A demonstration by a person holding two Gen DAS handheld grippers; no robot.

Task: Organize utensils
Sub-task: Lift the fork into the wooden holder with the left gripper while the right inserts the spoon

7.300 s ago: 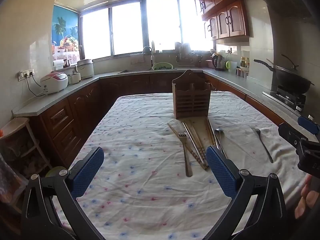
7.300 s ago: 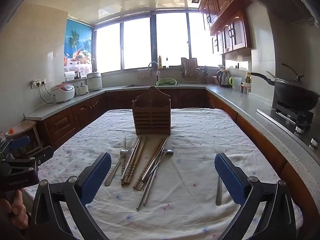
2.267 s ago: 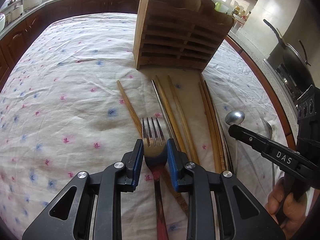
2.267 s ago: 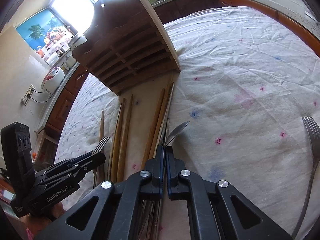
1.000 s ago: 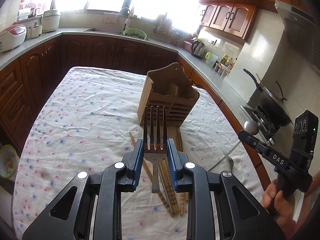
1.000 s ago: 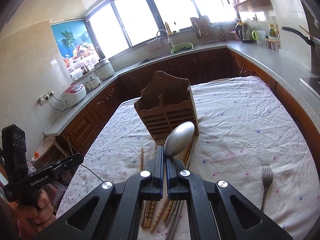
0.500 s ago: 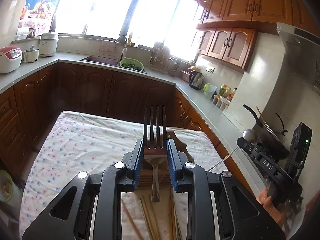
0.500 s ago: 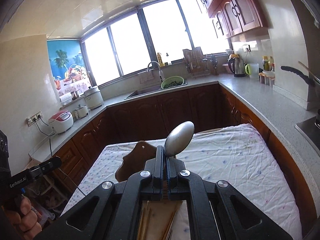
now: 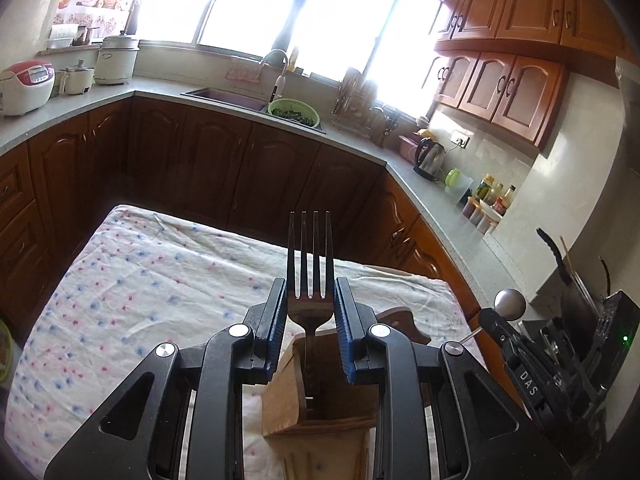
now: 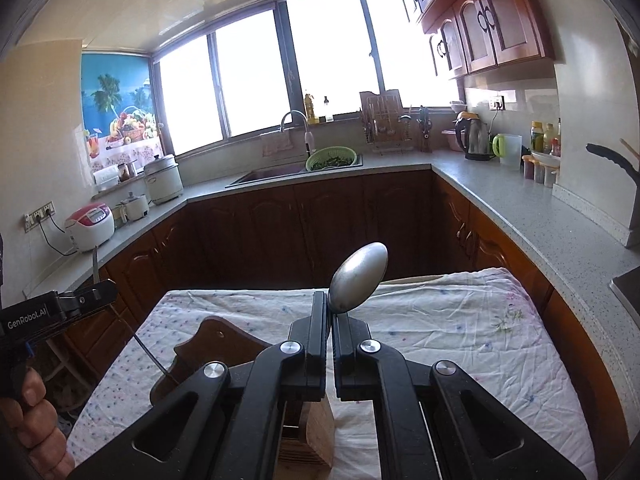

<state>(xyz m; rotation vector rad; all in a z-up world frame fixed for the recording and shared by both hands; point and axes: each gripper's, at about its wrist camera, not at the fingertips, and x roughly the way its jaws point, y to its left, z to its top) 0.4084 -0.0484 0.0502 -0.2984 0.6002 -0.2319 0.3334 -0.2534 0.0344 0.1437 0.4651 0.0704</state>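
1. Fork (image 9: 310, 276): grasped by its head between the blue pads of the left gripper (image 9: 310, 320), tines pointing up and away. Its handle runs down into the open top of the wooden holder (image 9: 320, 396), directly above one compartment; contact with the holder's floor cannot be determined.
2. Spoon (image 10: 359, 278): grasped at the neck by the right gripper (image 10: 330, 320), whose jaws are clenched almost together on the thin stem. The bowl stands clear above the fingertips, tilted slightly to the right. The handle is hidden beneath the gripper body.
3. Wooden holder: stands on the surface (image 9: 140, 280), which is covered by a white cloth dotted with pink and blue. In the right wrist view the holder's arched back panel (image 10: 218, 340) lies below and to the left of the right gripper, and its slatted front shows beneath the gripper.
4. Relative to the holder: the left gripper sits directly over it; the right gripper (image 9: 505, 322) appears to the holder's right in the left wrist view, spoon bowl raised.
5. A hand (image 10: 30, 424) grips the left gripper's handle at the left edge of the right wrist view.
6. Beyond the holder: brown cabinets, a grey counter with a sink (image 10: 296, 174), a green colander (image 10: 330, 159), a kettle (image 10: 474, 138) and a rice cooker (image 10: 90, 226).
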